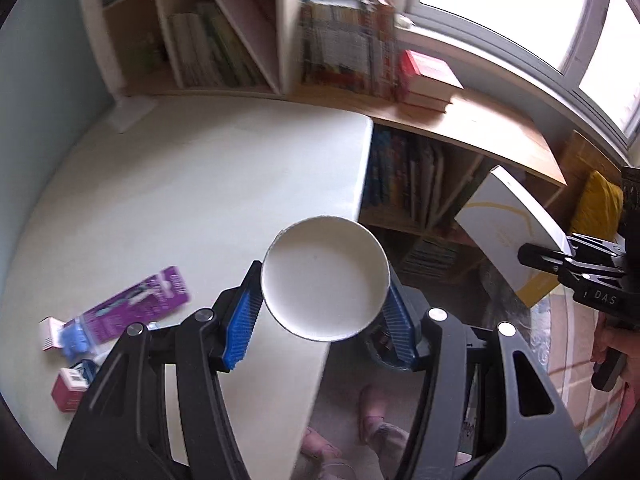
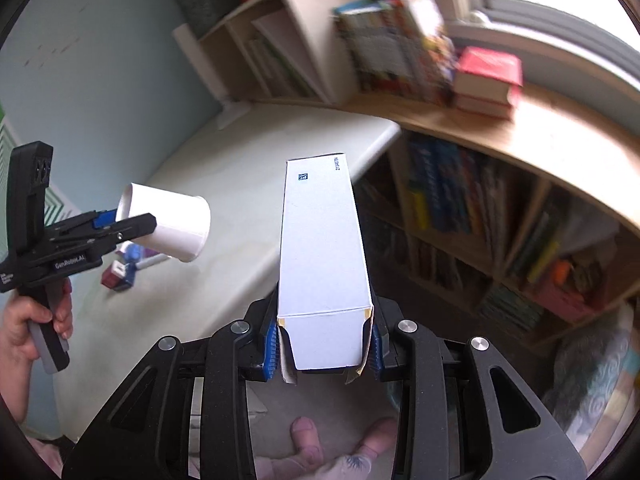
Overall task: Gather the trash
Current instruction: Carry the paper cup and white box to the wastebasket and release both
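Note:
My left gripper (image 1: 324, 300) is shut on a white paper cup (image 1: 325, 278), bottom facing the camera, held above the white table's right edge. The cup also shows in the right wrist view (image 2: 168, 222), lying sideways in the left gripper (image 2: 128, 224). My right gripper (image 2: 324, 344) is shut on a long white carton box (image 2: 322, 256), held in the air beside the table. That box (image 1: 508, 232) and the right gripper (image 1: 536, 258) show at the right of the left wrist view.
On the white table (image 1: 192, 200) lie a purple wrapper (image 1: 132, 304), a blue-white packet (image 1: 68, 336) and a small red box (image 1: 68, 388). Bookshelves (image 1: 224, 48) stand behind, a low bookcase (image 2: 500, 232) to the right. Feet in pink slippers (image 1: 372, 420) below.

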Demonstrator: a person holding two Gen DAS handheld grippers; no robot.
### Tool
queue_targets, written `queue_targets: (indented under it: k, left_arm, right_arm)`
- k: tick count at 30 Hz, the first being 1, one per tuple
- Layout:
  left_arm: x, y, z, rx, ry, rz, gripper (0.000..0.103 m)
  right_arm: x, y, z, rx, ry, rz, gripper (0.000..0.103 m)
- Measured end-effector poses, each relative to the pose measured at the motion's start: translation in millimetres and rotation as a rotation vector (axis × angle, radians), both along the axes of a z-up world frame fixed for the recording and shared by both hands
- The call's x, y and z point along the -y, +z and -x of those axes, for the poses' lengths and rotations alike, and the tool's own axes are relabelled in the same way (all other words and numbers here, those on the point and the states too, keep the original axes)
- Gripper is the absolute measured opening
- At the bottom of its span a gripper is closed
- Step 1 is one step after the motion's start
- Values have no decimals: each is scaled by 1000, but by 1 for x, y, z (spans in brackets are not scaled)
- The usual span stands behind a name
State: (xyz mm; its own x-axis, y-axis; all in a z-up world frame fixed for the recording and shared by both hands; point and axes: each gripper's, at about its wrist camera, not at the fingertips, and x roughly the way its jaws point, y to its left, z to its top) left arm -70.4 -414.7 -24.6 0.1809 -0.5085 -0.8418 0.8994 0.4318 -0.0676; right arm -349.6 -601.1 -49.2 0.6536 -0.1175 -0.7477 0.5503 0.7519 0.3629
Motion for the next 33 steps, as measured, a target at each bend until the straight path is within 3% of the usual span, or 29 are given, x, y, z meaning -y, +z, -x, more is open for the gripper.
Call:
queue_targets:
  k: [8,16,20,24,26,27,28,33]
  left_arm:
    - [76,-48,87,-52,-201,-100,54]
    - [114,-119,137,-129,-340,-227,54]
    - [125,-153,149,-191,-354,-274,54]
    - [135,-179,155,-198,-358,-320,55]
    - [141,-194,157,-215,-369,-349,56]
    - [146,-201,158,-217,-369,-373,65]
    - [149,-208,160,-215,-363,-401,78]
    - [155,-225,163,-215,-384,-467,81]
  right_arm:
    - [32,-49,70,-54,-114,-104,34]
    - [46,-115,105,-111,-202,-255,34]
    - [50,-149,112,-130,-228,-335,34]
    - [57,-175,114,-139,-255,-395,35]
    - [61,-186,114,-154,-267,-400,41]
    - [65,-192,115,-157,-273,-418,51]
    - [68,-197,117,-162,-288,-437,69]
    - [82,-201,127,-146,-336,-457,71]
